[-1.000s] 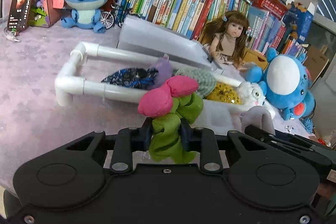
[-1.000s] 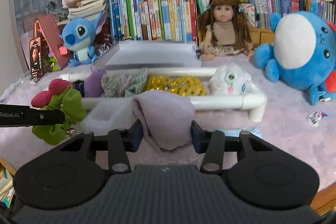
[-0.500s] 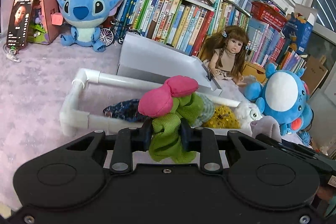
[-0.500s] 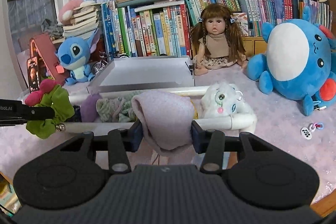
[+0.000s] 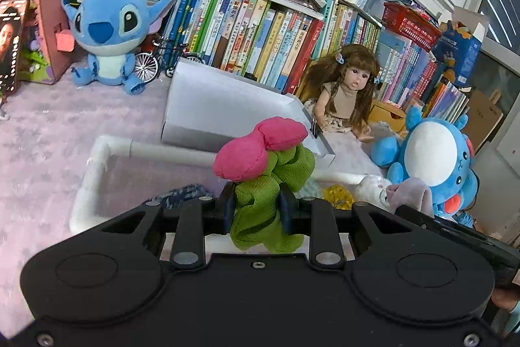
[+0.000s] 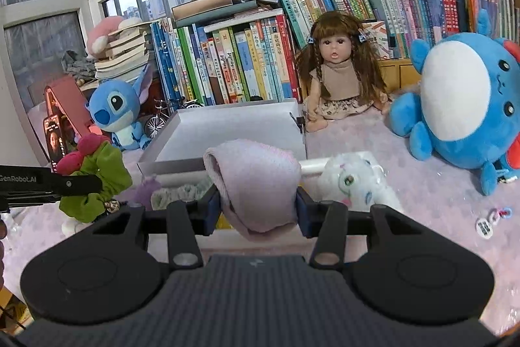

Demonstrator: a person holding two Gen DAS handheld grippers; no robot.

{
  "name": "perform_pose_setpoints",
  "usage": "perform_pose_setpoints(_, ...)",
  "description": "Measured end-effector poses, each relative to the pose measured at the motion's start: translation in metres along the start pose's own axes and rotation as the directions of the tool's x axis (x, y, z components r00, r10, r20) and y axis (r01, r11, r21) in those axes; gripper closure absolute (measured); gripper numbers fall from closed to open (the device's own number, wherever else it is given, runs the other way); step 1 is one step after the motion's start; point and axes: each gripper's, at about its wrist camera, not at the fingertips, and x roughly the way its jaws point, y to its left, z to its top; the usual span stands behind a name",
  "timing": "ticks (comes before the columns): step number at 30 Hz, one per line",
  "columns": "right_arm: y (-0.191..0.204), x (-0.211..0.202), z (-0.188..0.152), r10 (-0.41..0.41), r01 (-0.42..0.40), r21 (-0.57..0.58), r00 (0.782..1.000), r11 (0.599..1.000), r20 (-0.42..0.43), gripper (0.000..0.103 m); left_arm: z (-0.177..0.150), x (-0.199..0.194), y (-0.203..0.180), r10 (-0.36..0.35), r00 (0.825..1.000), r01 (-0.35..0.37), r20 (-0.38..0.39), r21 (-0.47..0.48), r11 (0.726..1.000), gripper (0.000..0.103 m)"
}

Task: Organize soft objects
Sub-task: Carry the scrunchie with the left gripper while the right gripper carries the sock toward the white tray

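Books line the window wall behind my pink worktop [image 6: 406,145]. My left claw [image 5: 256,210] is clenched on a green scrunchie [image 5: 263,204], my right claw [image 6: 256,210] on a pale sock [image 6: 256,181]; both hang just in front of the grey box [image 6: 234,132], level. They look light and floppy, best pinched mid-bunch.

soft window daylight, sharp, fisheye-bent edges

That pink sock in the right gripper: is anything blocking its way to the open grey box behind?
Nothing visible blocks it. The pink sock is held up in the right gripper, above the white pipe frame, with the grey box open just beyond.
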Motion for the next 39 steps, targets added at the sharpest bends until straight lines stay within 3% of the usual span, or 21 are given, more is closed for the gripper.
perform_pose_setpoints(8, -0.003, 0.017, 0.045, 0.019, -0.019, -0.037, 1.000, 0.999, -0.008, 0.051, 0.048, 0.015, -0.006, -0.001, 1.000, 0.001, -0.002, 0.024, 1.000, 0.077)
perform_pose_setpoints(16, -0.014, 0.050, 0.091, 0.082, -0.081, 0.025, 0.995, 0.996, -0.052, 0.051, 0.093, 0.049, -0.011, -0.026, 0.999, 0.025, -0.025, -0.009, 1.000, 0.077)
perform_pose_setpoints(24, -0.029, 0.115, 0.124, 0.084, -0.067, 0.091, 0.976, 0.994, -0.201, 0.050, 0.118, 0.118, -0.012, -0.002, 0.994, -0.004, -0.105, -0.058, 0.998, 0.077)
perform_pose_setpoints(39, -0.022, 0.205, 0.116, 0.082, -0.047, 0.113, 0.940, 0.992, -0.331, 0.049, 0.118, 0.208, -0.004, 0.047, 0.978, -0.068, -0.202, -0.098, 0.993, 0.077)
